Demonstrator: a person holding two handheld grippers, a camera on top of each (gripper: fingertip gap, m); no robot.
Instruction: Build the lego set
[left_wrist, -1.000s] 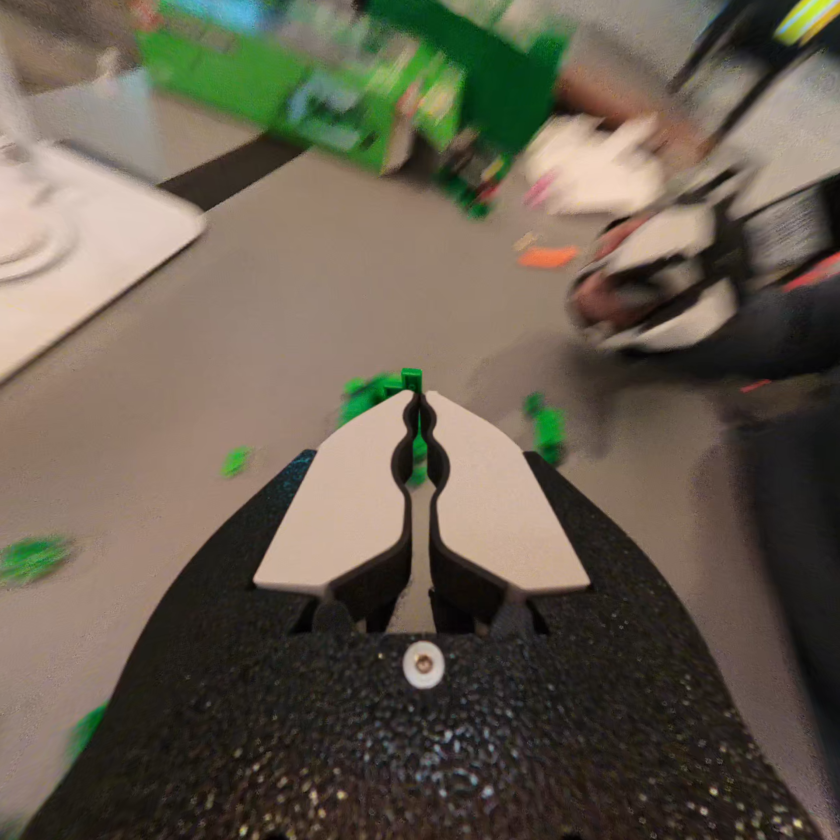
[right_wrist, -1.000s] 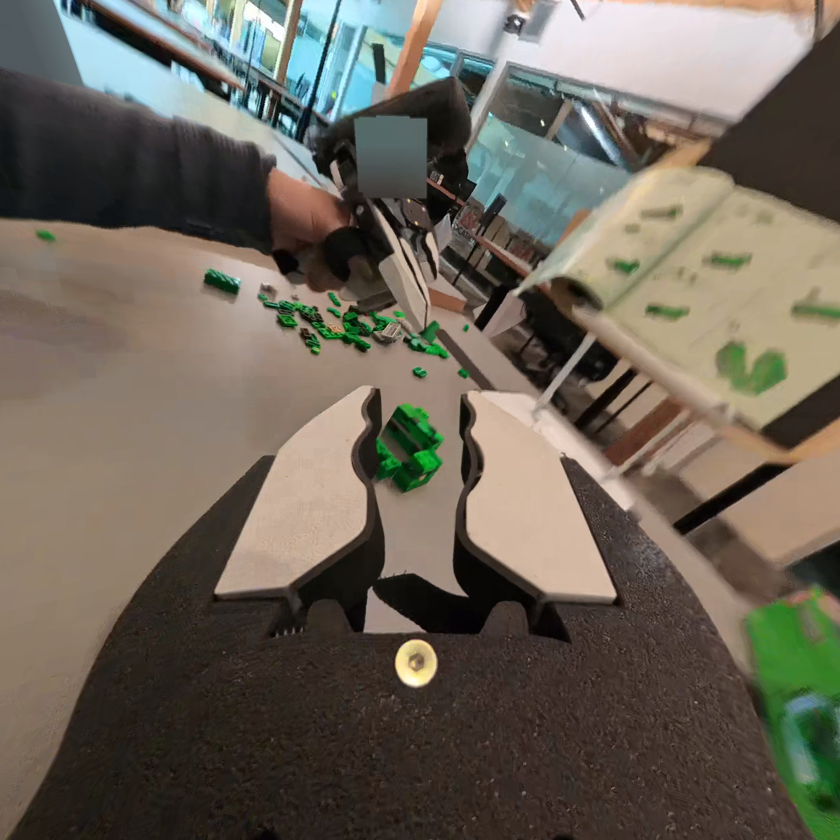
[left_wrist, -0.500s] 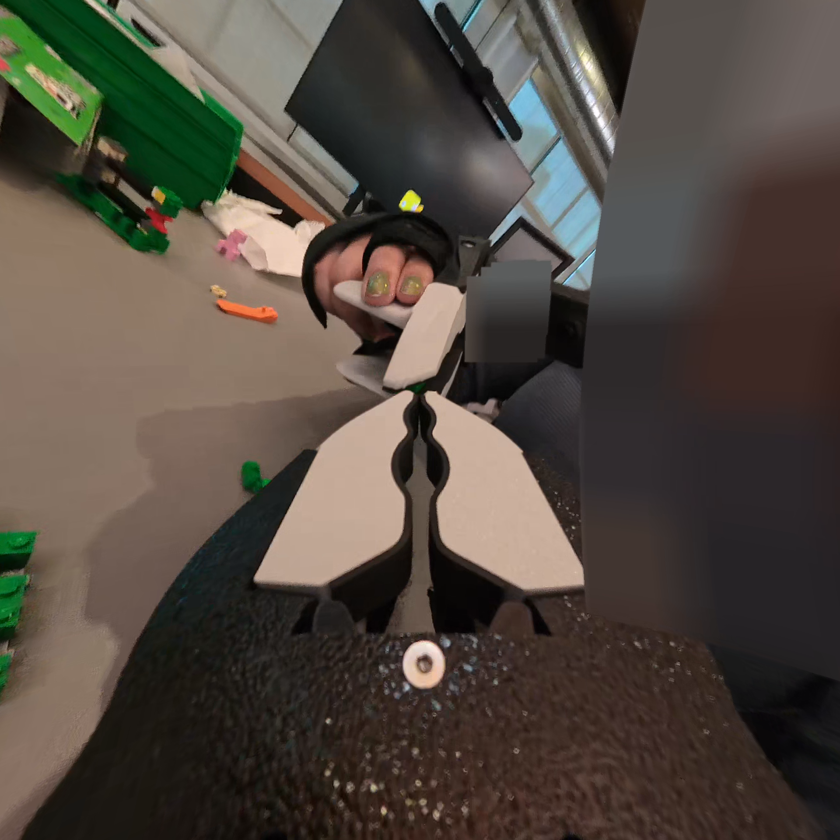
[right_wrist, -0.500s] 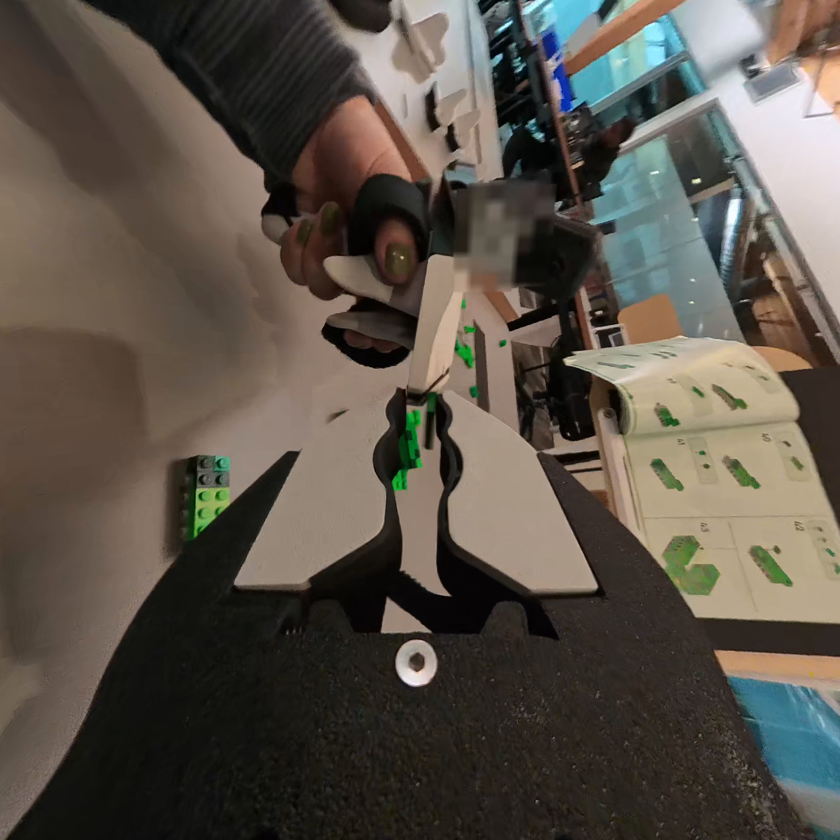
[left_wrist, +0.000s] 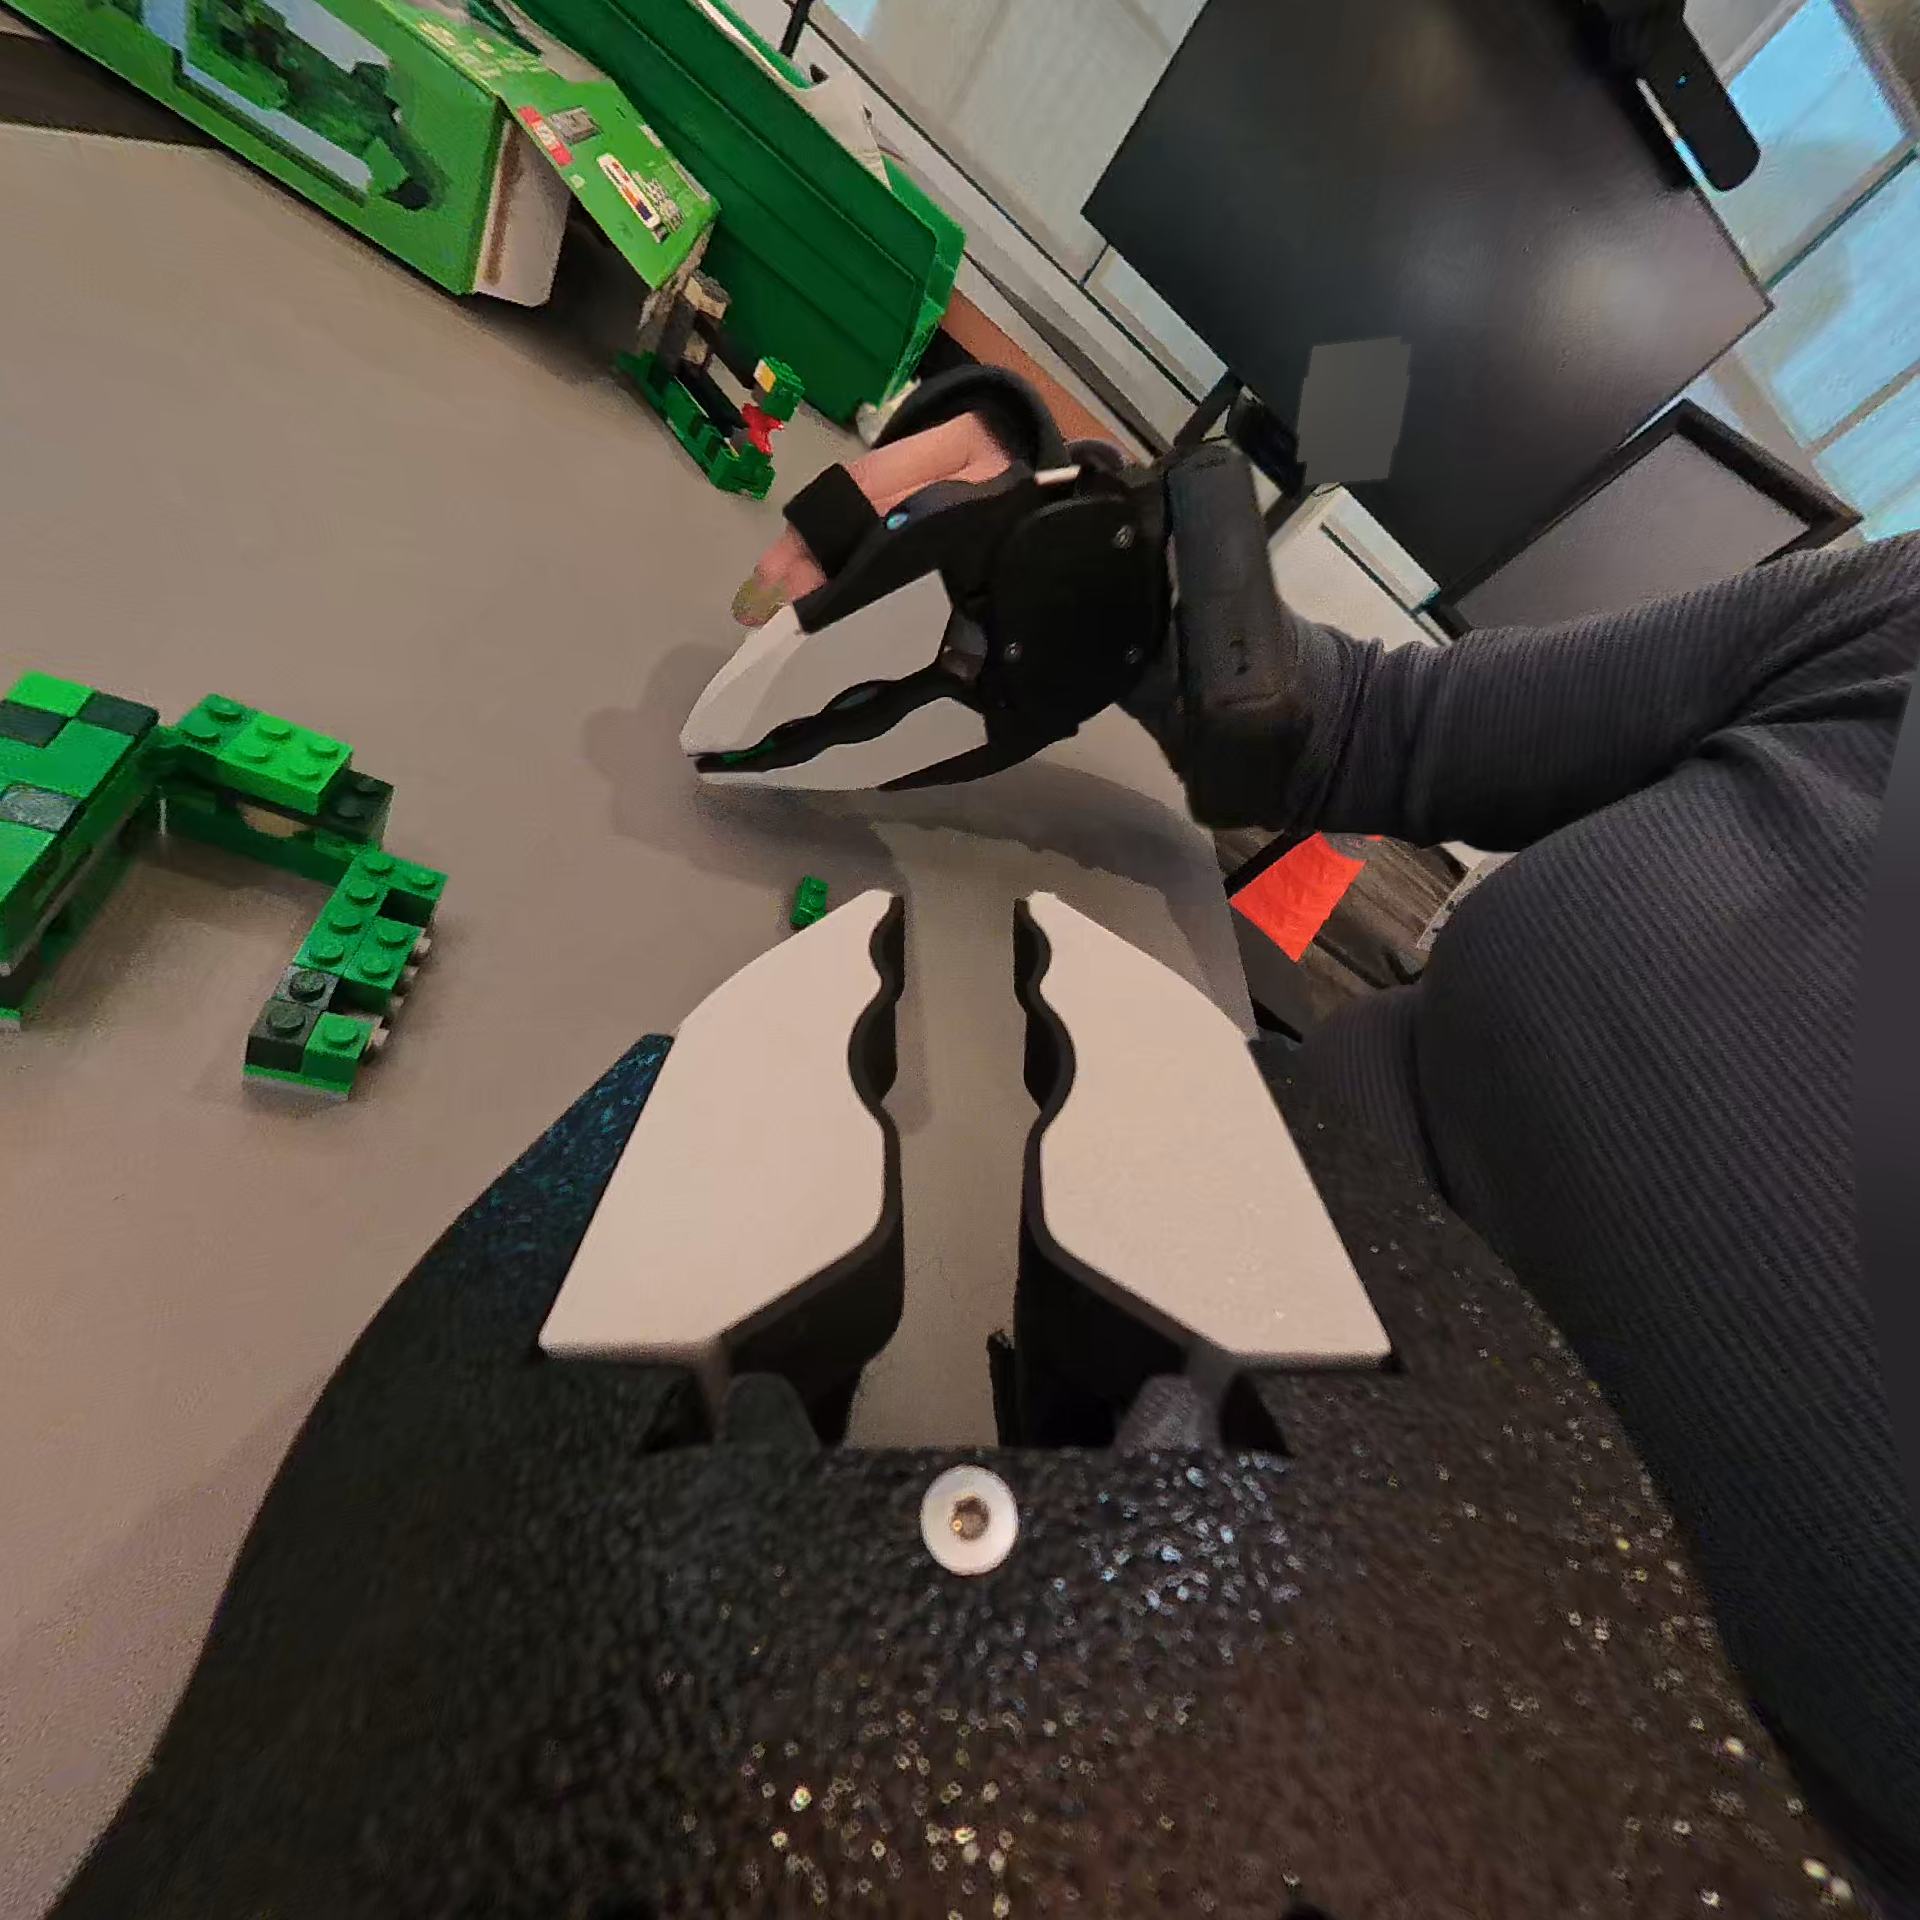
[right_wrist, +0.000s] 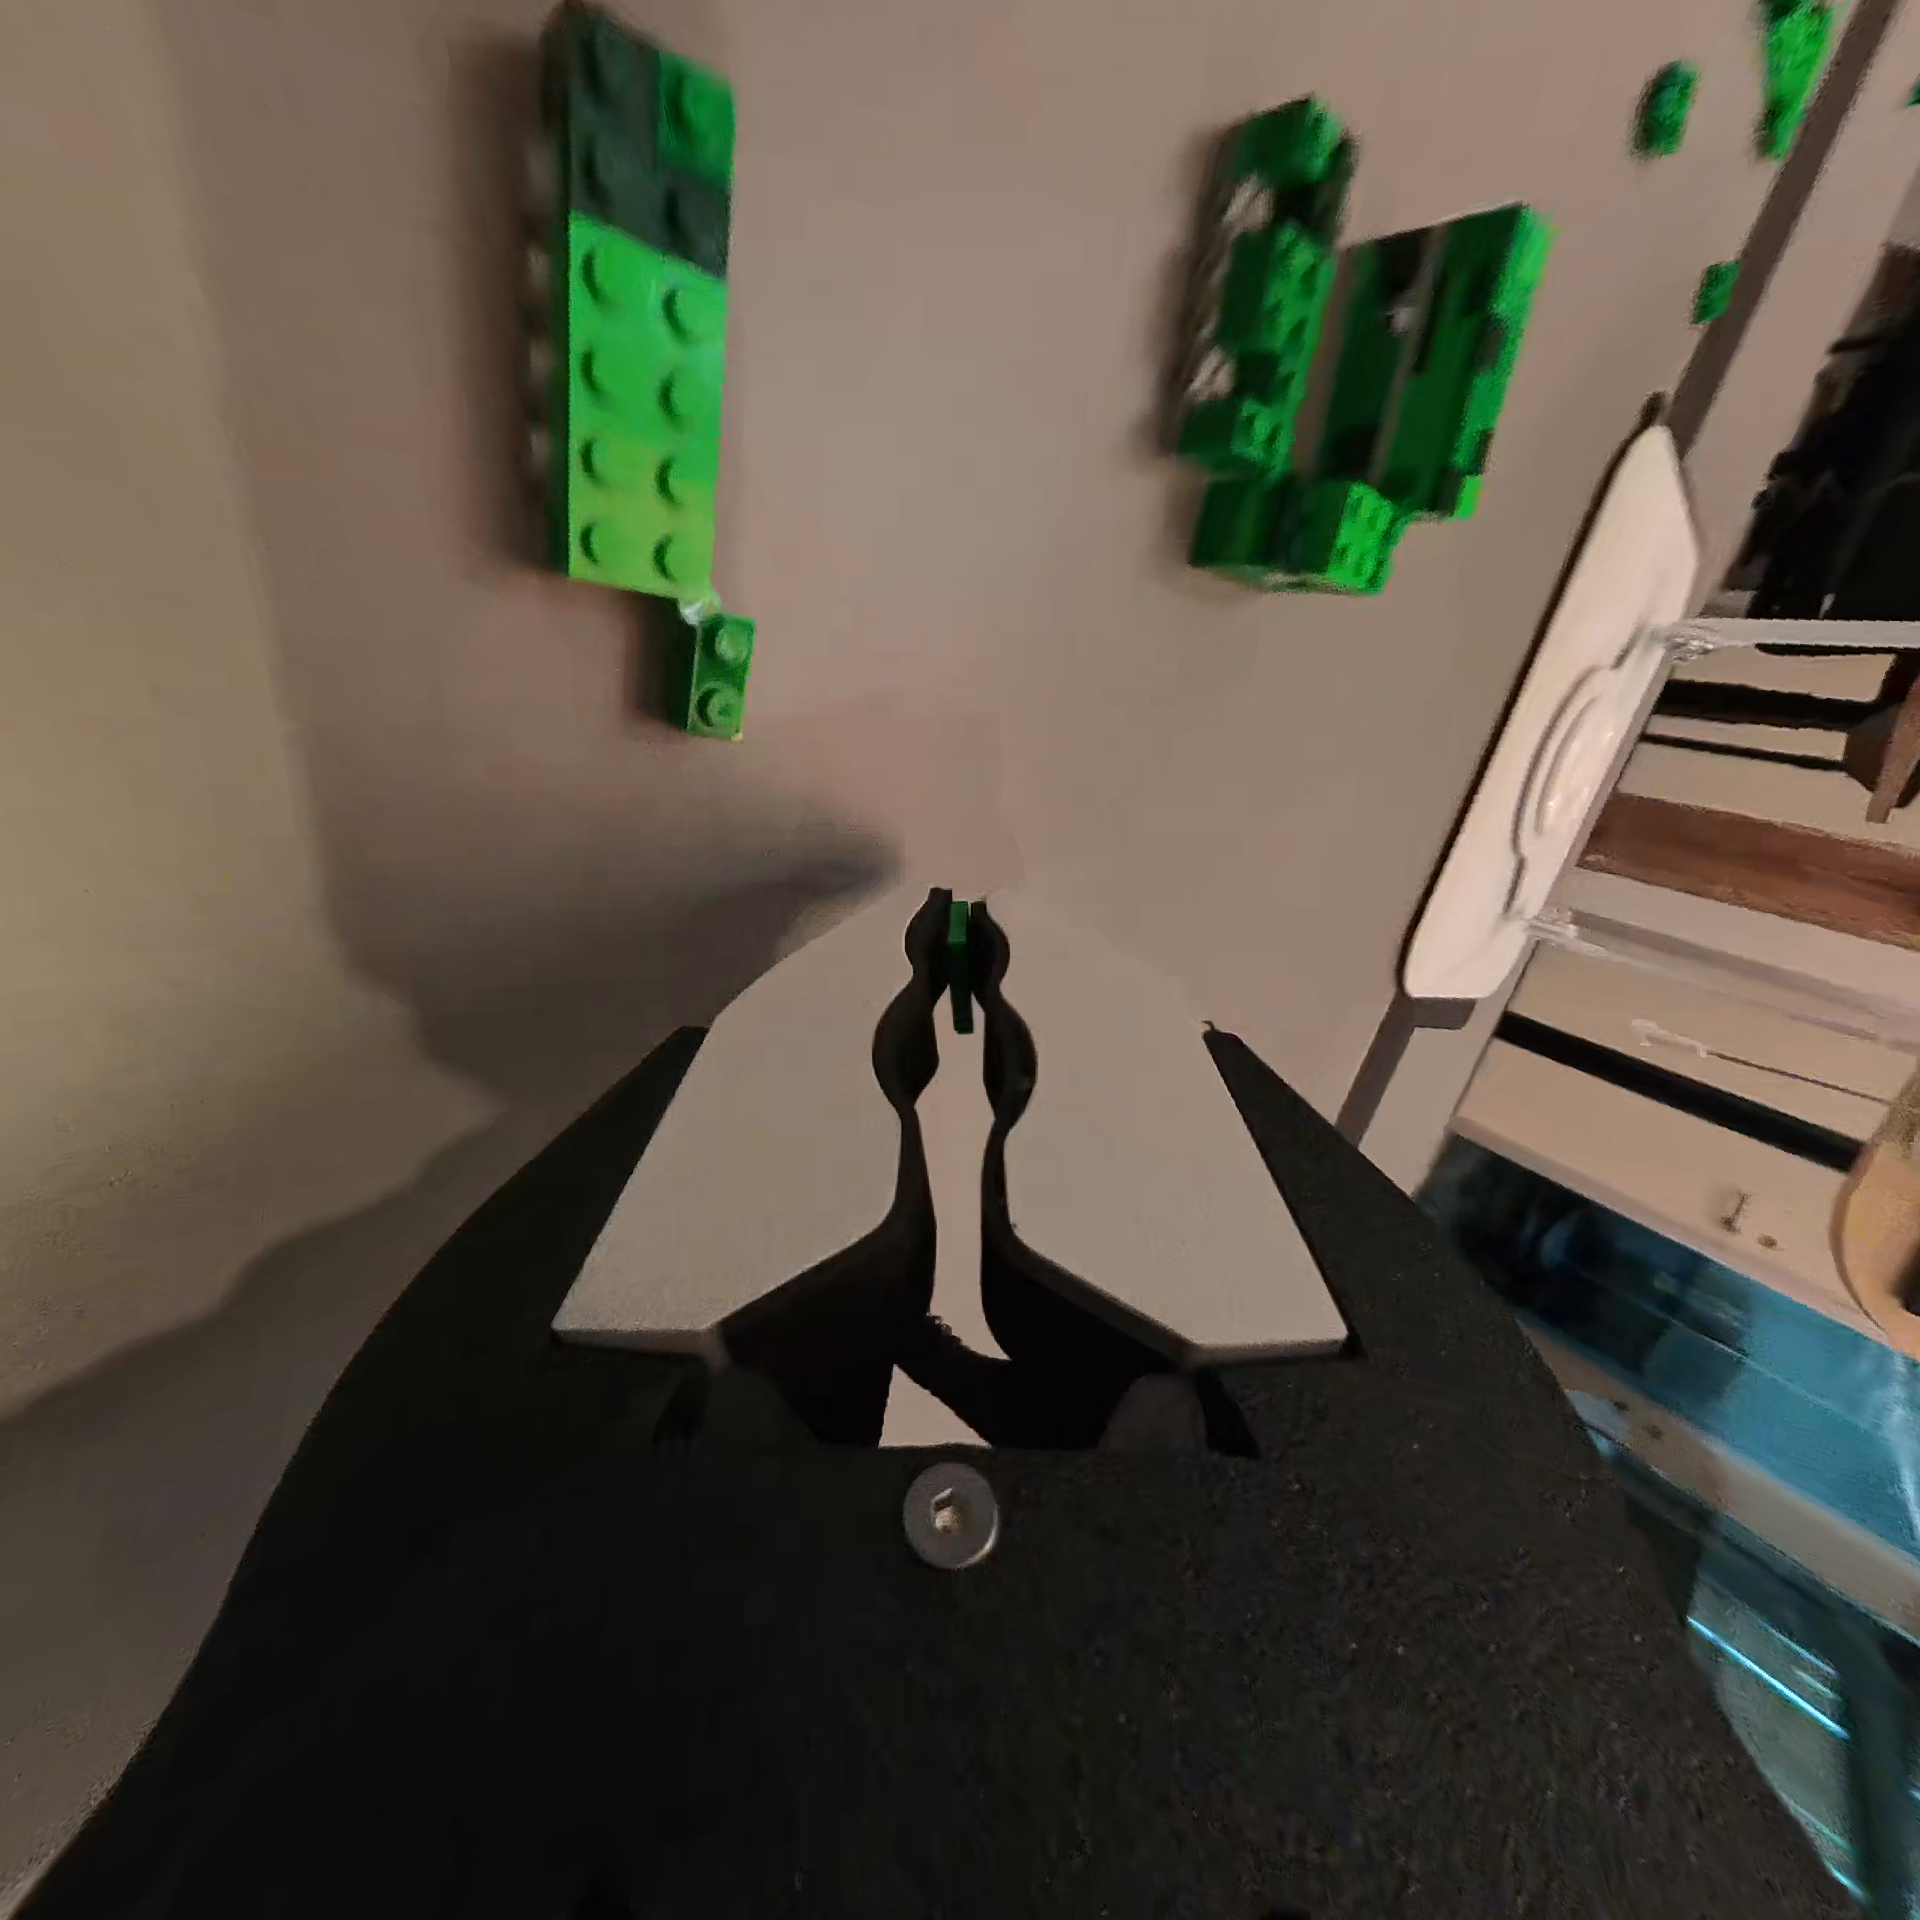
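Observation:
My left gripper (left_wrist: 958, 904) is open and empty, low over the grey table (left_wrist: 416, 540). A small green brick (left_wrist: 808, 899) lies just left of its left fingertip. My right gripper (right_wrist: 961, 914) is shut on a thin green plate (right_wrist: 961, 966) held edge-on between its tips. It also shows in the left wrist view (left_wrist: 698, 753), a little beyond my left gripper, tips close to the table. A long green studded plate (right_wrist: 644, 364) with a small two-stud brick (right_wrist: 717, 665) at its end lies ahead of the right gripper. A C-shaped green assembly (left_wrist: 260, 831) lies at left.
A second blurred green assembly (right_wrist: 1340, 395) lies right of the long plate. A green set box (left_wrist: 416, 135) and a small build (left_wrist: 717, 416) stand at the back. A white base (right_wrist: 1548, 727) sits by the table edge. The person's sleeve (left_wrist: 1558, 727) fills the right side.
My left gripper, shut on a small green piece before, met the right gripper and has opened. My right gripper has closed on the thin green plate and swung down over the table.

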